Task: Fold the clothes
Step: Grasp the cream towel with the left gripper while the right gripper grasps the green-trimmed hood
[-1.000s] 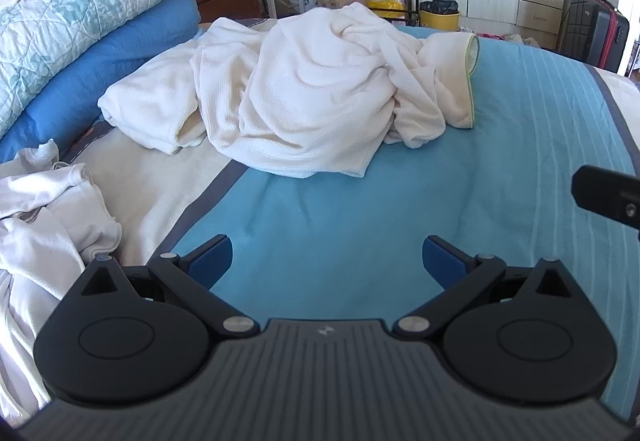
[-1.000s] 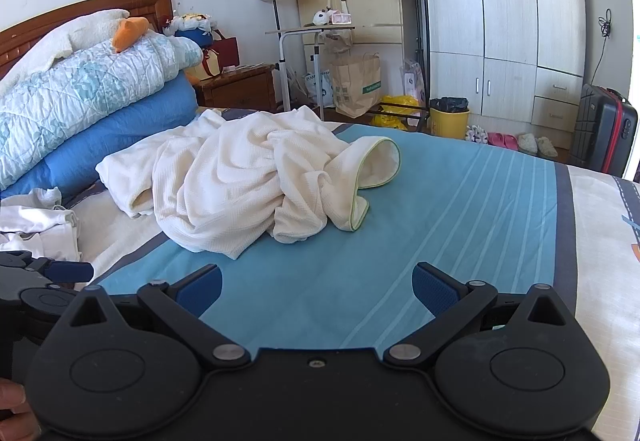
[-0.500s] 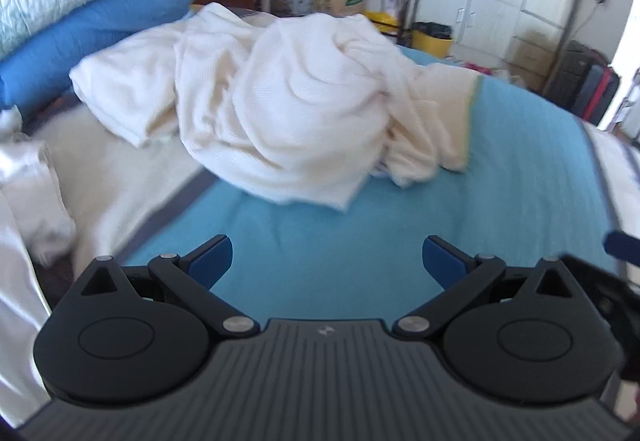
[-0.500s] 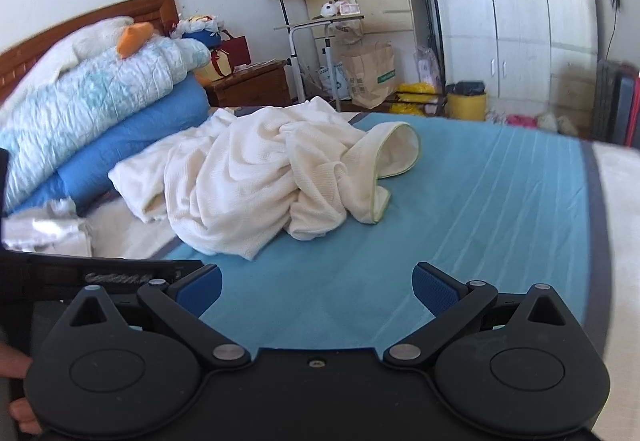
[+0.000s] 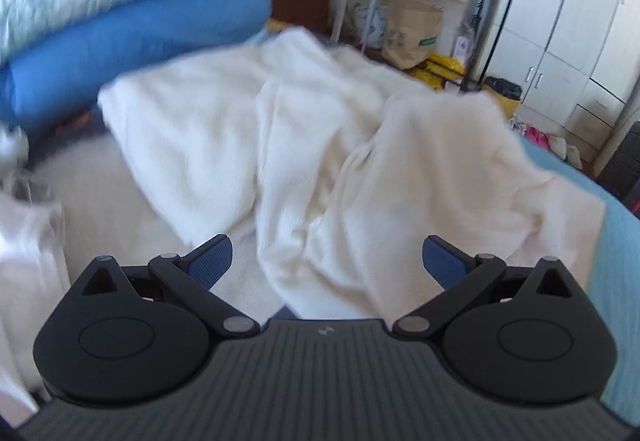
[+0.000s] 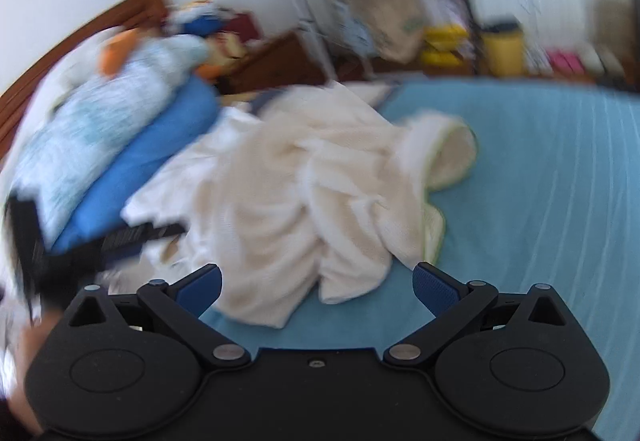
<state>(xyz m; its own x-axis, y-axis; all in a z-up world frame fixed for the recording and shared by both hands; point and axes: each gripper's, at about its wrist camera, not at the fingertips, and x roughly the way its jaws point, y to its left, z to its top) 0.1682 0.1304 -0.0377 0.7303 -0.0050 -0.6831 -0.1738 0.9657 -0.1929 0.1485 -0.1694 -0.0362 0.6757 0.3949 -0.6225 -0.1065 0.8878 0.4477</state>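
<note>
Now both claws sit much closer to the garment (image 5: 332, 169) than a second ago; the left claw (image 5: 326, 261), spread wide and empty, has swung in over its near folds, while the right claw (image 6: 316, 287), also released, hangs just short of its hem on the bed (image 6: 540, 209); a first grasp looks imminent; no containers are involved, though a bin (image 6: 502, 49) stands far off.

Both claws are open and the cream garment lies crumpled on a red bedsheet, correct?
Not quite. The bedsheet is light blue, not red, as the right wrist view shows. The rest stands: the left claw and right claw are open, and the cream garment lies crumpled.
</note>
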